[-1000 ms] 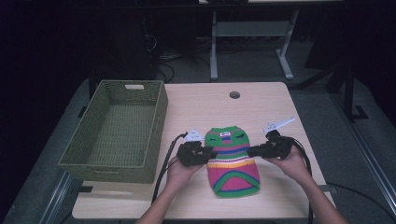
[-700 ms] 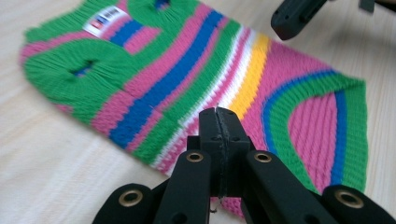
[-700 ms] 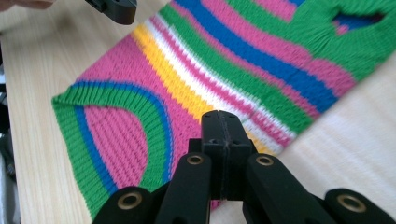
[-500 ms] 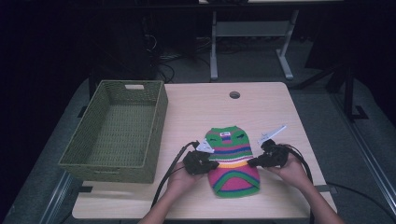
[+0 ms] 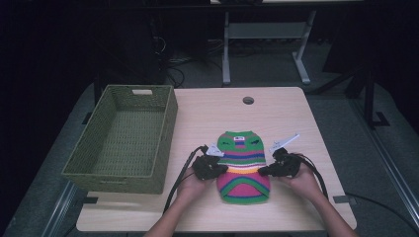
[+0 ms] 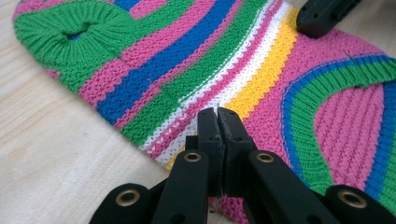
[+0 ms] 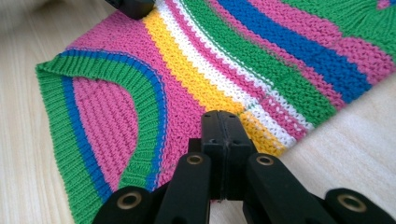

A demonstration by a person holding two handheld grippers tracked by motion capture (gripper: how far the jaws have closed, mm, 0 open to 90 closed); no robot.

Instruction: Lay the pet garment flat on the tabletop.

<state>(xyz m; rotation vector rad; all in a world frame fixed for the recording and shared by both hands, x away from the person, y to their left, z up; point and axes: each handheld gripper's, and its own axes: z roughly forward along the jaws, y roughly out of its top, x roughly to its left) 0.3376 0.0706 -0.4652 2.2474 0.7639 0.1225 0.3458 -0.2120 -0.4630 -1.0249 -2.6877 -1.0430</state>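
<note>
Sweater (image 5: 244, 165): flat on bench (image 5: 207, 113), near front edge.
Left hand-held gripper (image 5: 221, 169): clamped on sweater's left edge.
Right hand-held gripper (image 5: 264, 172): clamped on its right edge.

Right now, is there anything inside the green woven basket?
No, the green woven basket shows just its bare woven bottom in the high view, and the striped knitted sweater lies beside it on the table.

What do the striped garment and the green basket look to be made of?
Striped garment: knitted yarn, likely wool or acrylic, matte; stitch rows and ribbed green edging are plain. Green basket: woven fibre or plastic strands, matte; a regular weave pattern shows on walls and floor, though the exact material is unclear.
</note>
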